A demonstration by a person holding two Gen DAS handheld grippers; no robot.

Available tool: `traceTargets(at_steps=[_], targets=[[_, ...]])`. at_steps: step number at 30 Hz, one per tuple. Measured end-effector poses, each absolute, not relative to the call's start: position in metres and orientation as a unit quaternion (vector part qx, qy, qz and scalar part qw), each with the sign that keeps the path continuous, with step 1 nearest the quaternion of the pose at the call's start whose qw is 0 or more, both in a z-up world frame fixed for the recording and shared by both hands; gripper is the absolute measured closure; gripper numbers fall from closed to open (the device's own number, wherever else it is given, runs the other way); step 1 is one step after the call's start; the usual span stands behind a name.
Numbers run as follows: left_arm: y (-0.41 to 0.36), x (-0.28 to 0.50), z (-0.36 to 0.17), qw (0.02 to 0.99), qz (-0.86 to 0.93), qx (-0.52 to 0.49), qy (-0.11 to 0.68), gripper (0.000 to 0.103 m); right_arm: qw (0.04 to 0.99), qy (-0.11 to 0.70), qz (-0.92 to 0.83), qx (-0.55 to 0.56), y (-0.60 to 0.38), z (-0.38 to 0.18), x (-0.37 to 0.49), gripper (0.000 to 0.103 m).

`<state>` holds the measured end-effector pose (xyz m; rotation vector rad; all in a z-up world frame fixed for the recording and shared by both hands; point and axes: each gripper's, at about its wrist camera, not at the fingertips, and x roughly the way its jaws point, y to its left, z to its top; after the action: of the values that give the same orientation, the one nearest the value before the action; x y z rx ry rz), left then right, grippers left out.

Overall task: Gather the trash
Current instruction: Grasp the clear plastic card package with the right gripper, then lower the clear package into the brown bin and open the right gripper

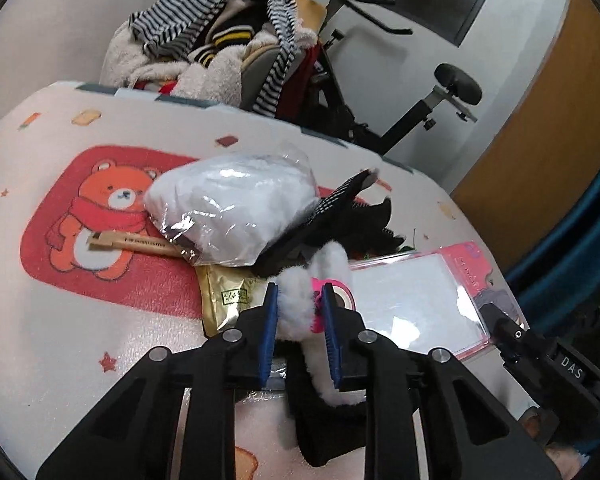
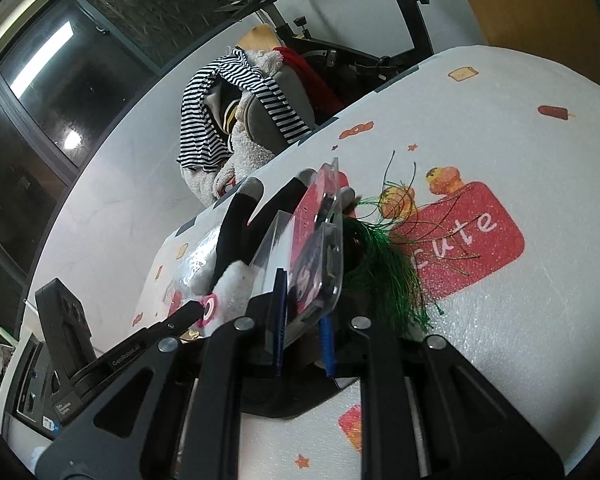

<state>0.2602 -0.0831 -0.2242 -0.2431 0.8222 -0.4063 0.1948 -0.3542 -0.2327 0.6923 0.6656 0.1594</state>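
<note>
Left wrist view: a white worktop (image 1: pixel 60 320) printed with an orange bear on a red patch carries a heap of trash. Largest is a clear bag of white stuffing (image 1: pixel 236 204), lying over a tan paper stick wrapper (image 1: pixel 132 244) and a gold packet (image 1: pixel 224 296). Beside it to the right lies a pink-edged clear plastic package (image 1: pixel 412 304). A black glove (image 1: pixel 340 216) lies between bag and package. The left gripper (image 1: pixel 300 312) pinches a white fluffy piece with a pink tag (image 1: pixel 304 296) between its blue pads. In the right wrist view, the right gripper (image 2: pixel 304 328) pinches the plastic package (image 2: pixel 320 248) by its near edge, with green tinsel strands (image 2: pixel 392 264) just beside it on the worktop (image 2: pixel 520 320).
</note>
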Motion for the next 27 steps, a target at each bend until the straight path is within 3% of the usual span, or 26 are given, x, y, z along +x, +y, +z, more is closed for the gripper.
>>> traceTargets(at_steps=[15, 27], targets=[[-0.025, 0.177, -0.133, 0.923, -0.206, -0.099, 0.308, 0.097, 0.920, 0.260, 0.135, 0.261, -0.319, -0.166, 0.159, 0.093], [0.019, 0.098, -0.109, 0.934, -0.185, -0.086, 0.295, 0.097, 0.933, 0.247, 0.155, 0.209, -0.304, -0.124, 0.104, 0.093]])
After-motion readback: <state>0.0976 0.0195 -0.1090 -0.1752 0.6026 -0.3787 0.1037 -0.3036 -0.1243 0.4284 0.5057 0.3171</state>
